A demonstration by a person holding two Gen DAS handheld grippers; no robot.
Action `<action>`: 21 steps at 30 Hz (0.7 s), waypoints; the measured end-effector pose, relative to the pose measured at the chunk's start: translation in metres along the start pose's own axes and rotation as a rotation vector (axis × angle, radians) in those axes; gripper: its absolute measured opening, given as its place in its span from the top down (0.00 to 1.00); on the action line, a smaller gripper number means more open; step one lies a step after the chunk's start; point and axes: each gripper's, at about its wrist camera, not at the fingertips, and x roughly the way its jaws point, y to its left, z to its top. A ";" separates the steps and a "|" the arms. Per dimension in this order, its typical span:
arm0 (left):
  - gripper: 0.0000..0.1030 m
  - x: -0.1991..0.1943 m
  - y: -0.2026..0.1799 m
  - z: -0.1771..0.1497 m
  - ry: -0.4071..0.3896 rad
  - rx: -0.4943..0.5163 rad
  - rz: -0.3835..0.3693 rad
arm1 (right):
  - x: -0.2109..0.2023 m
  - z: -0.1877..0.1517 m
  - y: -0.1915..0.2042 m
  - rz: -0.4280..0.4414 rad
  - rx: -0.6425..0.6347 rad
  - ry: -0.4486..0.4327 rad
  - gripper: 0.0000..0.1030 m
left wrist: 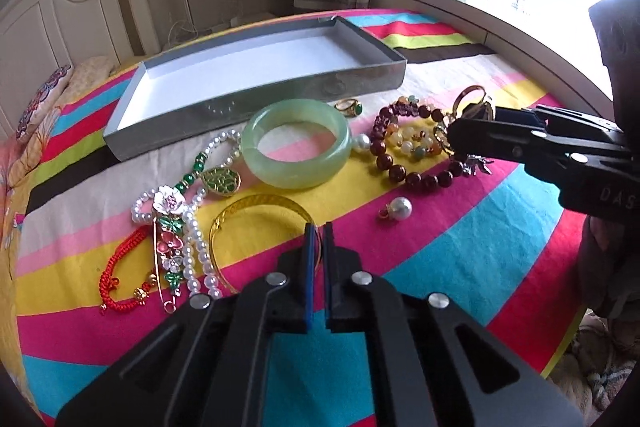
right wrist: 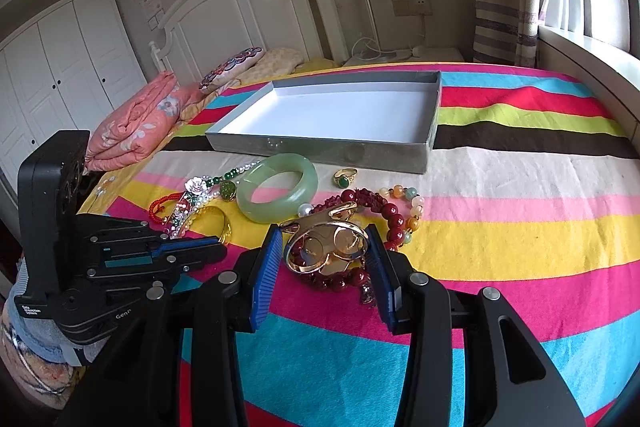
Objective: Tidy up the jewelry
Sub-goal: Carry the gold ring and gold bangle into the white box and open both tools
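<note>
Gripping gold bangle [left wrist: 256, 223] rim — left gripper [left wrist: 319, 227] clenched; right gripper [right wrist: 324, 247] clamps gold ornament [right wrist: 328, 247] over red beads [right wrist: 390, 213].

Left claw [left wrist: 318, 235] closed, angled downward; right claw [right wrist: 323, 251] half-spread.

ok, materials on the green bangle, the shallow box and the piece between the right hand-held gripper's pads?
Green bangle: looks like jade or glass, pale, translucent, polished sheen.
Shallow box: likely cardboard, matte grey walls, white inside.
Gold piece in the right hand-held gripper: mirror-polished gold-tone metal; plated or solid, can't tell.
</note>
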 end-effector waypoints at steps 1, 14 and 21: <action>0.97 -0.004 0.000 0.001 -0.015 0.002 0.013 | -0.001 0.000 0.000 0.002 0.000 -0.002 0.59; 0.97 -0.023 0.026 0.079 -0.107 -0.002 0.033 | 0.009 0.060 0.004 -0.008 -0.026 -0.017 0.59; 0.97 0.018 0.052 0.129 -0.063 -0.057 0.051 | 0.065 0.106 -0.005 -0.064 -0.004 0.050 0.59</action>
